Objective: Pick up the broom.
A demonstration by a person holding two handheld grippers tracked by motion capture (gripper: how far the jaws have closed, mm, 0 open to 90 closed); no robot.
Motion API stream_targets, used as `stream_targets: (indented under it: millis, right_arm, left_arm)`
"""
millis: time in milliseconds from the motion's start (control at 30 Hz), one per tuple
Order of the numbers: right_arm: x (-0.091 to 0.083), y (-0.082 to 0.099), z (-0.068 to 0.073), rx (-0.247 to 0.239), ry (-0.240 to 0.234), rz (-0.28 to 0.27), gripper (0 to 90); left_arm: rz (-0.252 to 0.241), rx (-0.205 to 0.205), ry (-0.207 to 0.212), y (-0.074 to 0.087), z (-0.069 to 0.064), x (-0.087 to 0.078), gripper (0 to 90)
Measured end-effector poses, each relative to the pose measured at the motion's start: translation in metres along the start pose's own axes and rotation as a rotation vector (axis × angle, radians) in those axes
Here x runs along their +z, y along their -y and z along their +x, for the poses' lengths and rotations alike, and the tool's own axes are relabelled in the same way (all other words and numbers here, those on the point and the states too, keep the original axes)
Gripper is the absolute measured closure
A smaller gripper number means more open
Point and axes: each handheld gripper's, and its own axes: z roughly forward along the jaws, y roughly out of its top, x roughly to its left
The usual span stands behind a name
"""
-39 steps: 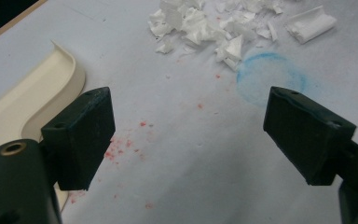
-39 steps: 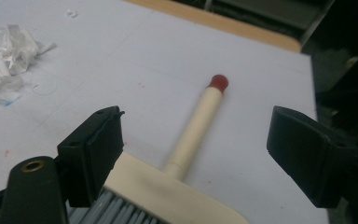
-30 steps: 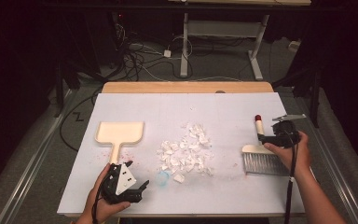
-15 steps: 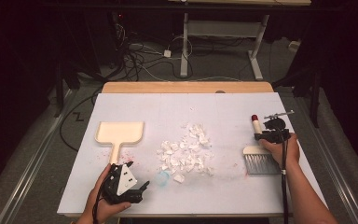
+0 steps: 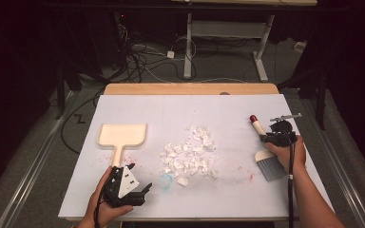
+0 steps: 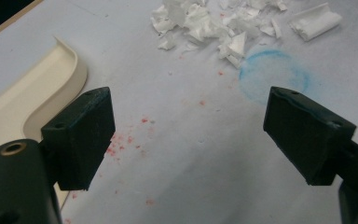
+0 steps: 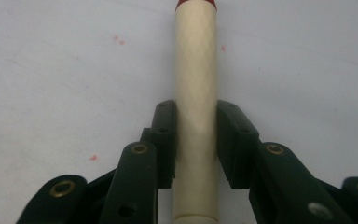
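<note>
**Both pads pressed on the brush handle, other gripper standing wide**

Black pads (image 7: 165, 140) of the right gripper (image 7: 196, 140) have just been closing and now press on either side of the brush handle (image 7: 196, 93), which runs straight up between them in the right gripper view, cream-coloured with a red tip at its far end. From above, the right gripper (image 5: 274, 137) sits at the right side of the white table (image 5: 171, 109), the person's right hand (image 5: 287, 154) wrapped around it. The brush (image 5: 266, 154) lies flat on the tabletop, its grey bristles pointing toward the person and its red-tipped handle pointing away.

At the near left edge the left gripper (image 5: 133, 183) is held in the left hand (image 5: 105, 204), its jaws spread wide with nothing between them. In the left gripper view the two pads (image 6: 81, 135) stand well apart over bare tabletop, which is speckled with small red flecks and bears a faint blue ring mark (image 6: 274, 77).

A cream dustpan (image 5: 122, 137) lies just beyond the left gripper, its handle pointing back toward the person. A scattered pile of white paper scraps (image 5: 190, 154) sits in the middle of the table, between the dustpan and the brush, well apart from either gripper.
</note>
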Motion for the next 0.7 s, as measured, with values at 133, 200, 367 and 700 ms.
stream_targets:
  millis: [133,200,367,700]
  right_arm:
    - [-0.020,-0.003,0.002,-0.013,0.004,-0.098,70.7]
    - [-0.030,-0.004,0.004,-0.007,-0.004,-0.151,70.8]
    - [-0.059,-0.008,0.011,-0.014,-0.007,-0.279,70.9]
    - [-0.103,-0.016,0.047,-0.059,-0.057,-0.463,70.8]
  left_arm:
    - [-0.003,-0.020,-0.001,-0.001,0.000,0.000,15.6]
    - [0.007,-0.013,-0.007,-0.002,-0.002,0.000,15.6]
    - [0.000,-0.015,-0.002,-0.005,-0.003,-0.001,15.6]
    - [-0.083,-0.087,0.066,-0.034,-0.010,-0.008,18.2]
